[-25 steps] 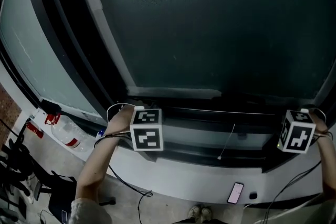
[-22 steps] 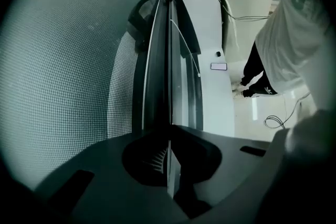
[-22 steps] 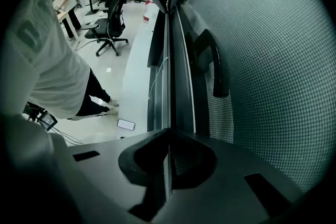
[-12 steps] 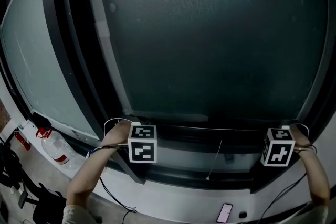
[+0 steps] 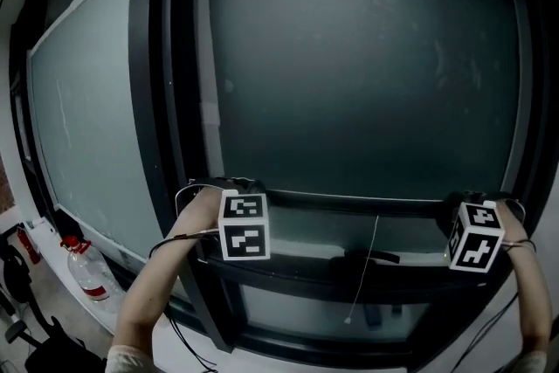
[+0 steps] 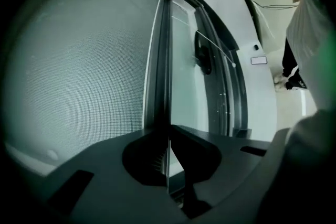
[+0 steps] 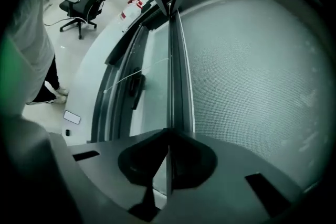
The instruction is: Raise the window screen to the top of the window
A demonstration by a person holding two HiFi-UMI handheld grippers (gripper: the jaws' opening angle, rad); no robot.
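At the window [image 5: 148, 100], in the dim head view, the tips of both tools are hidden behind their cubes [image 5: 243, 225], and the mesh of the screen [image 5: 358, 74] is hardly made out. The left tool [image 6: 166, 134] is nearly pressed together, pinching the screen's bottom bar [image 6: 163, 60] at one end. The right tool [image 7: 169, 134] is pinching the same bar at the other end. The bar is seen low on the window.
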